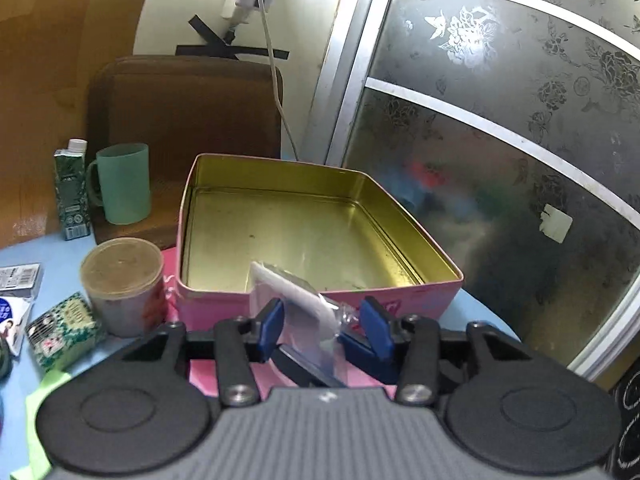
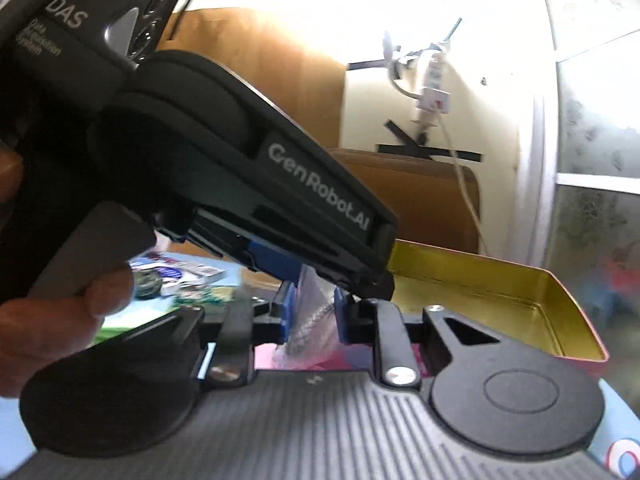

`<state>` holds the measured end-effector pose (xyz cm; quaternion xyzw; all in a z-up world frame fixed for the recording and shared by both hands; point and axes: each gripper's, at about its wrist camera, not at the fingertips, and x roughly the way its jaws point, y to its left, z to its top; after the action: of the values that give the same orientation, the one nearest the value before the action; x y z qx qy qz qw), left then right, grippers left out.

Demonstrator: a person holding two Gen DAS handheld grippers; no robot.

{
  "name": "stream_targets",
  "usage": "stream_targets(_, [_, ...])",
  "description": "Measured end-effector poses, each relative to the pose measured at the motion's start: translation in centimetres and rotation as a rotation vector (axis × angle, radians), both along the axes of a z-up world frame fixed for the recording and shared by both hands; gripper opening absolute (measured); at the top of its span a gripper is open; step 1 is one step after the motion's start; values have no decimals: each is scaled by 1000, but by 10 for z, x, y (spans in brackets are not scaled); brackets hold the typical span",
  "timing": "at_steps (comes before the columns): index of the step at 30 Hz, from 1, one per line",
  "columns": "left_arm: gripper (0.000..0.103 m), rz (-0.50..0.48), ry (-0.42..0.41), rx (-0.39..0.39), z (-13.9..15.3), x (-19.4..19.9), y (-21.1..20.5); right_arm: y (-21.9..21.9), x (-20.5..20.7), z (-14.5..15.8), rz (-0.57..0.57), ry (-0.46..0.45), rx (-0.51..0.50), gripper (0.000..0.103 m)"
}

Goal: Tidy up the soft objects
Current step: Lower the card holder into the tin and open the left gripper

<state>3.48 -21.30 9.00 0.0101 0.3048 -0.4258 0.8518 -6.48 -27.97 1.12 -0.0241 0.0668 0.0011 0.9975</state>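
Note:
An open pink tin [image 1: 320,300] with a bare gold inside stands on the blue table, straight ahead of my left gripper [image 1: 324,322]. A clear plastic packet with a white soft item [image 1: 296,300] sits between the left gripper's blue pads, which stand apart around it at the tin's near wall. My right gripper [image 2: 312,312] holds a clear plastic bag with something grey in it [image 2: 312,320] between its blue pads. The left gripper's black body [image 2: 240,168] crosses just above and in front of it. The tin [image 2: 520,300] lies to the right.
Left of the tin stand a lidded cup [image 1: 124,284], a green mug [image 1: 124,182], a green carton [image 1: 72,192] and a small green box [image 1: 64,328]. A brown chair [image 1: 188,112] and a frosted glass door [image 1: 500,140] stand behind.

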Motion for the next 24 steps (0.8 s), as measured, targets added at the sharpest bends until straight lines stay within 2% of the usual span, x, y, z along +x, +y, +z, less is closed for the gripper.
stream_targets(5, [43, 4, -13, 4, -8, -11, -3, -2, -4, -5, -12, -1, 6, 24])
stream_targets(7, [43, 8, -80, -7, 1, -25, -4, 4, -12, -4, -24, -42, -26, 24])
stream_targets(9, [44, -8, -198, -25, 16, -41, -7, 9, -17, 2, -59, -127, -79, 24])
stream_targets(11, [44, -14, -281, -50, 26, -44, -11, 8, -17, 10, -94, -199, -122, 24])
stream_targets(13, [48, -15, -287, -61, 32, -30, -22, -2, -3, 18, -112, -218, -150, 24])
stream_targets(14, [57, -15, -294, -54, 32, -21, -28, -8, 7, 19, -128, -212, -158, 24])
stream_targets(15, [60, 7, -313, -40, 31, -12, -32, -14, 20, 18, -152, -206, -179, 25])
stream_targets(17, [61, 112, -323, -22, 26, 6, -32, -30, 54, 8, -217, -161, -240, 31])
stream_targets(19, [61, 183, -275, -38, 22, 18, -16, -47, 76, 1, -242, -73, -233, 38])
stream_targets(20, [63, 199, -246, -54, 19, 21, -5, -58, 83, -2, -248, -30, -196, 42])
stream_targets(22, [68, 243, -223, -57, 10, 23, 18, -76, 82, -2, -227, -6, -104, 45])
stream_targets(24, [68, 293, -216, -54, 3, 22, 42, -94, 84, 0, -207, 33, 6, 45])
